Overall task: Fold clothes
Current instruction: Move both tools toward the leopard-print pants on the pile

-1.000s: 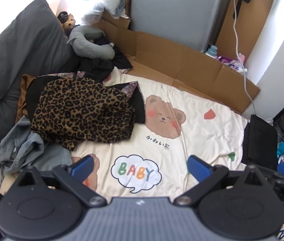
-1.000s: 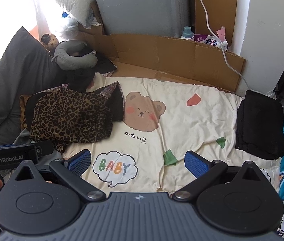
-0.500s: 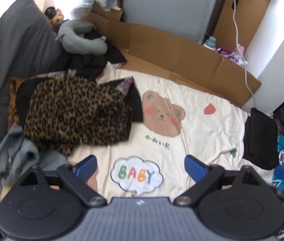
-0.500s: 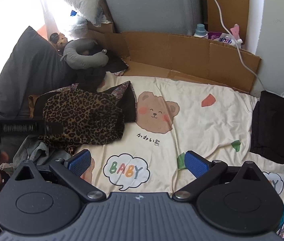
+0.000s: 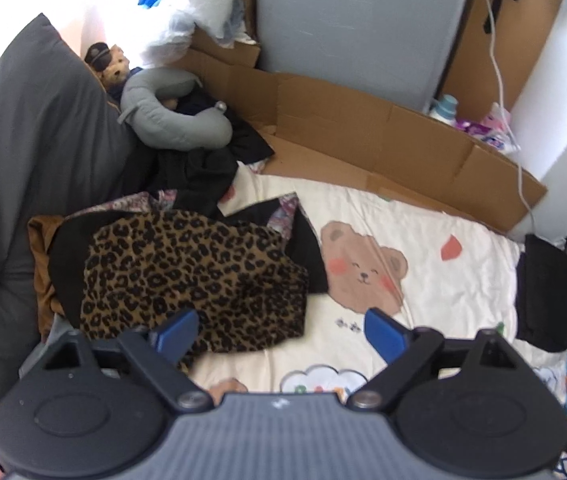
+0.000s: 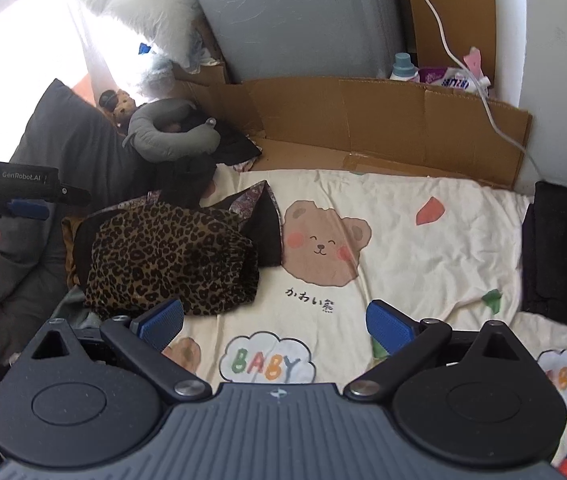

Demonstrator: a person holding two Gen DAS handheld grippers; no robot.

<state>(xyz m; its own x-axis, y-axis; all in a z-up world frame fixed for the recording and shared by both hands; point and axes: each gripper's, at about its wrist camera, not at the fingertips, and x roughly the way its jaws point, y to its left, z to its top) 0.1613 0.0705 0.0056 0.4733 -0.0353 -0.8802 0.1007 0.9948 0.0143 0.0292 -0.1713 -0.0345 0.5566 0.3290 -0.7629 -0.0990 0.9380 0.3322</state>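
Leopard-print garment (image 5: 187, 276), one, lies crumpled at the left edge of a cream bear-print blanket (image 5: 423, 248); one folded black garment (image 5: 543, 292) sits at its right edge. Left gripper (image 5: 279, 330) is closing on nothing above the leopard hem; right gripper (image 6: 275, 320) gapes empty. Cardboard (image 5: 363, 128) lines the blanket's far edge.

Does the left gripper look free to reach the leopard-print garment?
Probably yes: the left gripper, jaws closing with nothing between them, hangs just over the leopard-print garment, which lies uncovered on top of the pile.

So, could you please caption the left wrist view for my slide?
Left gripper, jaws closing, empty, above crumpled leopard-print garment on cream bear-print sheet.
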